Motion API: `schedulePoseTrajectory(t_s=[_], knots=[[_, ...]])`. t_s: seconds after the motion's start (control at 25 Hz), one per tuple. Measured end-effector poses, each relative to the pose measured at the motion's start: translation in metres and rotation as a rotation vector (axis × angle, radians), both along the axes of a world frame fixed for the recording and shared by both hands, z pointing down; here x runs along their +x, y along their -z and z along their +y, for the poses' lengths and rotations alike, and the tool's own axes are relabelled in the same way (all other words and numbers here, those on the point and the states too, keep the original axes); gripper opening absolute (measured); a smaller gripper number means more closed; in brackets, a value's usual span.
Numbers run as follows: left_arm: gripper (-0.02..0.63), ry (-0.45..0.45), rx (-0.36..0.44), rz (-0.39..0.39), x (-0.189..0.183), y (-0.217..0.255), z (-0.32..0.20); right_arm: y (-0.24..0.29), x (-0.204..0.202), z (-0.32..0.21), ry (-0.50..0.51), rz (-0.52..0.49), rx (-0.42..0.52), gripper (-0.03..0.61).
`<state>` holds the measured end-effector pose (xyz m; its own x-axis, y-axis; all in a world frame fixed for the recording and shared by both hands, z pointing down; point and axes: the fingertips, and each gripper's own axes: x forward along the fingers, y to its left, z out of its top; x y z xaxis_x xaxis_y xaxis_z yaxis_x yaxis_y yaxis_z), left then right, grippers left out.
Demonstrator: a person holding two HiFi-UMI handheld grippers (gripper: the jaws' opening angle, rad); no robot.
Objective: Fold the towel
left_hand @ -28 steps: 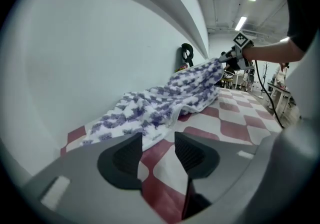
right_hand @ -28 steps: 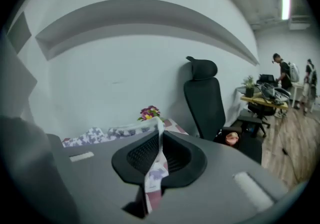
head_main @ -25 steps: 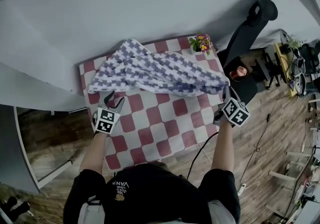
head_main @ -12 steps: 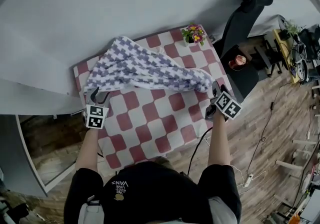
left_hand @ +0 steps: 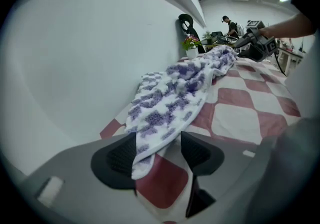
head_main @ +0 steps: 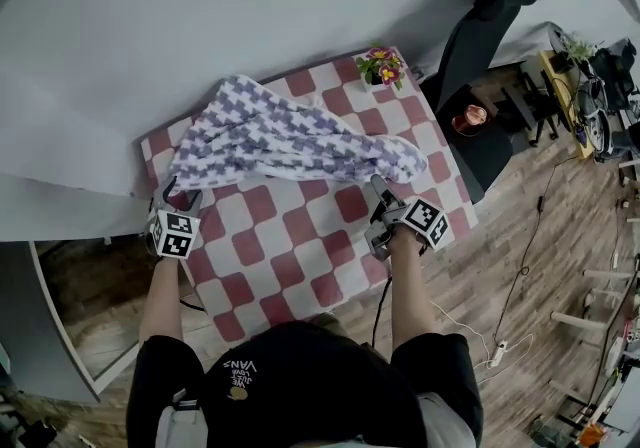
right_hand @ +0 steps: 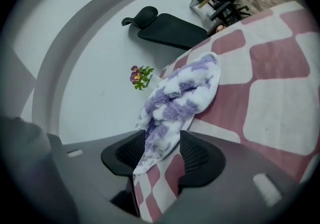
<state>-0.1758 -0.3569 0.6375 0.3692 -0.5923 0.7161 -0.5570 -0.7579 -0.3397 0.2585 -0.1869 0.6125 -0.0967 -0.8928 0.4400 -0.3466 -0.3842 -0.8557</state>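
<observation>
1. At the near edge of the table (head_main: pixel 255 301), which is covered in a red-and-white checked cloth, the person reaches out with both forearms, a gripper in each hand.
2. The left gripper (head_main: pixel 175 198) sits at the table's left edge, just by the towel's (head_main: pixel 290 136) left end. In the left gripper view its jaws (left_hand: pixel 157 155) have just been opening and stand spread. A corner of the towel (left_hand: pixel 185 83) hangs between them, lying along the left pad with a clear gap to the right pad.
3. The right gripper (head_main: pixel 380 194) is over the right part of the table, just below the towel's right end. In the right gripper view its jaws (right_hand: pixel 162 155) have also just been opening and are apart. The towel's (right_hand: pixel 180 98) tip lies loose between the pads, unpinched, against the left one.
4. The purple-and-white checked towel lies bunched in a long, rumpled band across the far half of the table, running from the left edge towards the right edge.
5. Behind the towel's right end, a small pot of flowers (head_main: pixel 378 66) stands at the far right corner of the table.
6. Off the table's right corner stands a black office chair (head_main: pixel 480 26).
7. A pale curved wall (head_main: pixel 200 16) runs along the far side of the table.
</observation>
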Motion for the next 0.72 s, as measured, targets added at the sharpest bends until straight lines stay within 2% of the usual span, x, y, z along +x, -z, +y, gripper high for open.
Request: schedulePoseTrajectory(t_s=[0.2, 0.32, 0.48, 0.56, 0.6, 0.64, 0.72], knots=[[0.264, 0.042, -0.005, -0.001, -0.024, -0.003, -0.003, -0.016, 0.010, 0.000, -0.091, -0.106, -0.038, 0.209], [0.281, 0.063, -0.019, 0.015, -0.029, -0.004, -0.003, -0.027, 0.011, -0.001, -0.110, -0.151, -0.063, 0.209], [0.307, 0.112, -0.046, 0.064, -0.032, -0.004, -0.010, -0.036, 0.011, -0.016, -0.141, -0.221, -0.031, 0.194], [0.307, 0.156, -0.084, 0.112, -0.035, -0.008, -0.013, -0.037, 0.012, -0.021, -0.155, -0.224, -0.019, 0.144], [0.307, 0.170, -0.109, 0.133, -0.037, -0.012, -0.014, -0.035, 0.012, -0.022, -0.159, -0.212, -0.013, 0.070], [0.307, 0.178, -0.130, 0.150, -0.038, -0.015, -0.015, -0.030, 0.012, -0.022, -0.159, -0.196, -0.004, 0.029], [0.306, 0.179, -0.147, 0.162, -0.040, -0.016, -0.017, -0.017, 0.012, -0.018, -0.155, -0.165, 0.011, 0.028]])
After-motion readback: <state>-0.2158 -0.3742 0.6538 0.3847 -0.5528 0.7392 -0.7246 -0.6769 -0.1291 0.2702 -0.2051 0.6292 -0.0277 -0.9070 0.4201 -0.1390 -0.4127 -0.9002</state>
